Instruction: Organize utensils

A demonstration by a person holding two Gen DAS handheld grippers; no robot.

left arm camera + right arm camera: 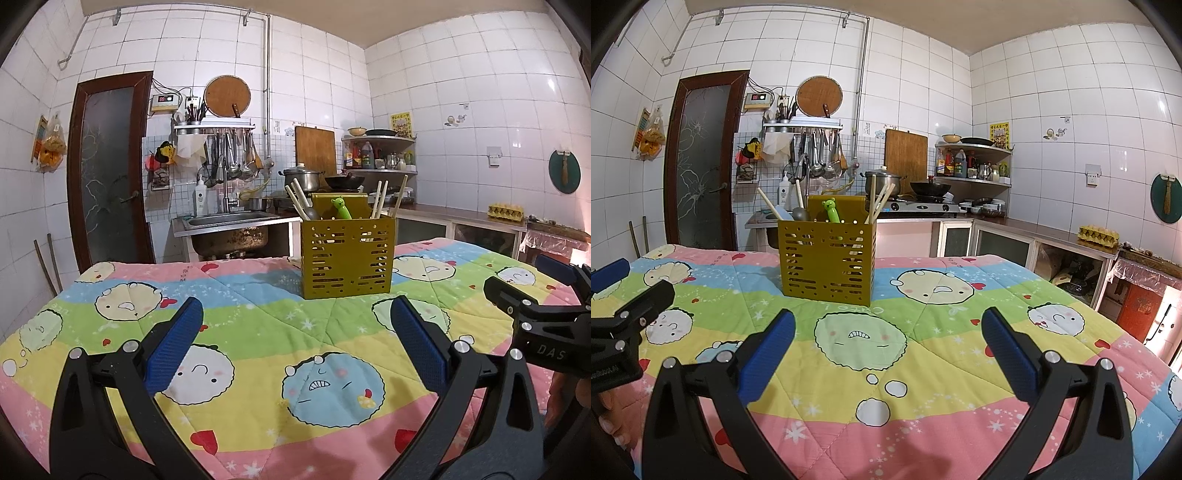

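Ahead of both tongs, well apart from them, I am seeing the yellow utensil caddy [346, 258] standing upright on the cartoon quilt [240, 325], left gripper [295, 347] and right gripper [888, 350] gaping wide, gripping nothing.

Both the left gripper [295, 317] and the right gripper [888, 328] are built with black frames, silver screws, blue textured pads; lettering, apparently "DAS", is printed.

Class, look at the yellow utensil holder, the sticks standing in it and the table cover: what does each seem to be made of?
Utensil holder: probably painted sheet metal or rigid plastic; thin flat walls with punched slots, matte mustard finish. Chopsticks: likely wood or bamboo; pale, unglossy tan. Table cover: quilted fabric; stitched seams and soft printed cartoon pattern.
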